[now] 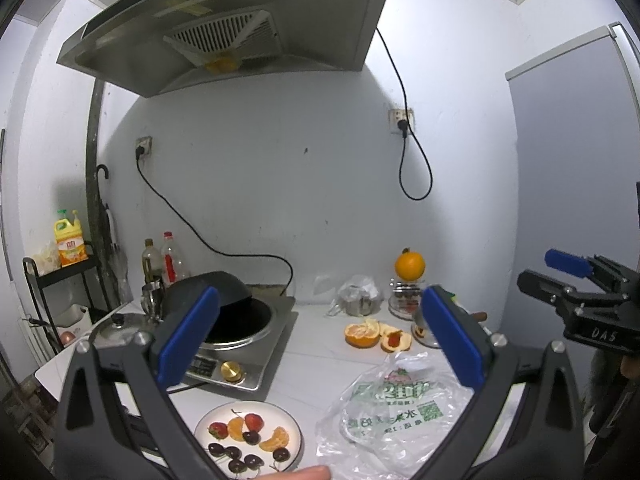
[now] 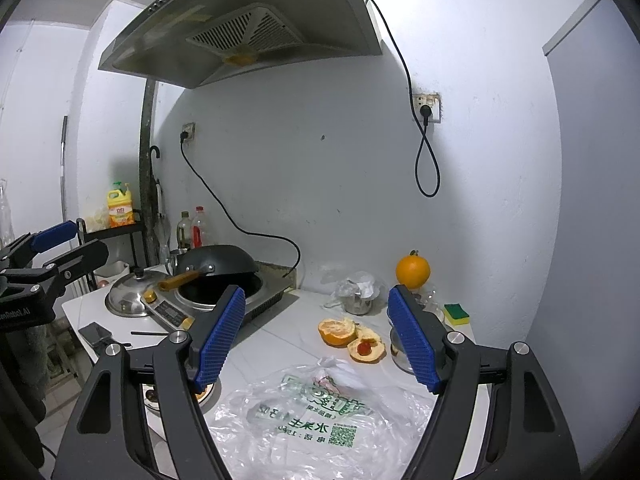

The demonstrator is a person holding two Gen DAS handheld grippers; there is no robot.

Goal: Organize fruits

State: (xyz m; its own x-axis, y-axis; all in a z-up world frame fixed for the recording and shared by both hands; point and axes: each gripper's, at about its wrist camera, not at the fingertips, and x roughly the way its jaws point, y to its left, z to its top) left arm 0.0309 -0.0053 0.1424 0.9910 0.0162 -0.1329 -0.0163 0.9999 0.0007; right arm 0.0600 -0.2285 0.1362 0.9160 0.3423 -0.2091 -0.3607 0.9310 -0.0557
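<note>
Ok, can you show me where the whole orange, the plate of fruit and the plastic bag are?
whole orange [image 1: 409,266], left wrist view, middle of its skin.
plate [image 1: 294,424], left wrist view, bare white rim on the right.
plastic bag [image 2: 320,420], right wrist view, its printed middle.

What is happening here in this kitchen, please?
A person is arranging fruit on the counter with two tools. The left hand-held gripper and the right hand-held gripper are both open and hold nothing. A plate already carries strawberries, cherries and orange segments. A half-peeled orange and a plastic bag lie nearby.
</note>
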